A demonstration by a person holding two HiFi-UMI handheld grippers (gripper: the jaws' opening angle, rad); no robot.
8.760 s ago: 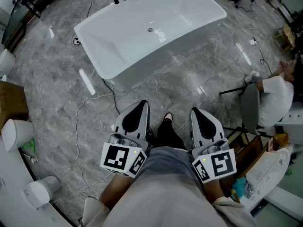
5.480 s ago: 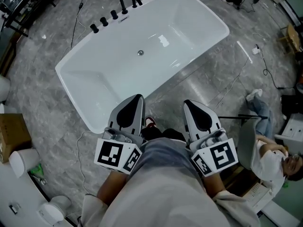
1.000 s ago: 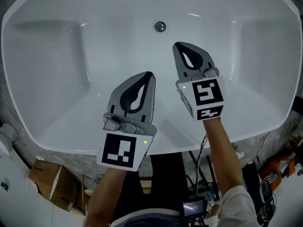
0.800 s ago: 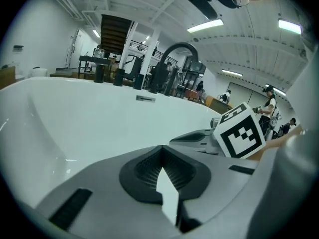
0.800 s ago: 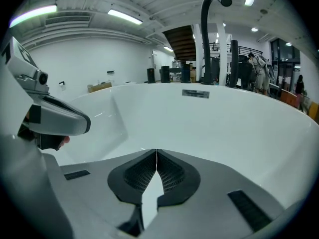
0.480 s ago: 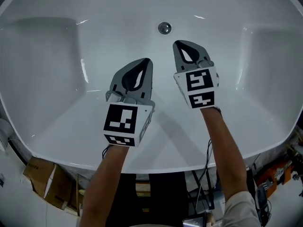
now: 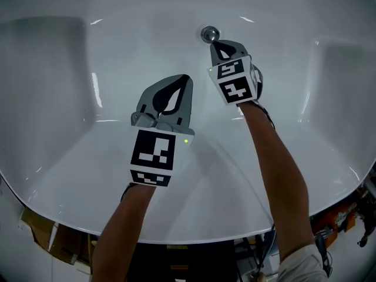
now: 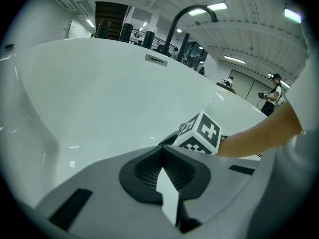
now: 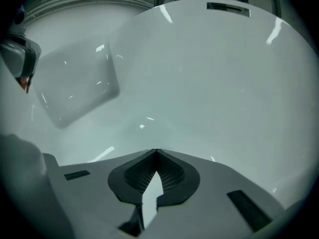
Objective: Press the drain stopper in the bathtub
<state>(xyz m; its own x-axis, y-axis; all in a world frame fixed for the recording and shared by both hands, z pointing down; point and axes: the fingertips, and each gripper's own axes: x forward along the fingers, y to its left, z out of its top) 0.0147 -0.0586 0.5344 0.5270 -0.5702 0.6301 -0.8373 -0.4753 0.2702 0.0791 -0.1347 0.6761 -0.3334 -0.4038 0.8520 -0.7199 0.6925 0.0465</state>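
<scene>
1. The left claw (image 7: pixel 185 79) is hanging shut and empty over the floor of the bathtub (image 7: pixel 64 81), well short of the drain. It is best left idling there, clear of the working side.
2. The right claw (image 7: pixel 214 43) is doing the pressing. Its jaws are lying tight together on nothing, making one blunt tip.
3. That tip is sitting just beside the drain stopper (image 7: pixel 207 34), in the middle of the tub floor towards the far wall. It is perhaps touching the stopper's near edge, though the head view is too small to settle that and the right gripper view is showing only white tub wall.
4. Doing this well is likely meaning centring the tip on the round metal cap and pushing straight down. An off-centre push on so shiny a cap risks sliding onto the enamel.
5. The left forearm (image 7: pixel 126 228) is reaching in only partway, its claw pointing forward.
6. The right forearm (image 7: pixel 276 157) is stretching farther and nearly straight, its claw tipping down at the drain.
</scene>
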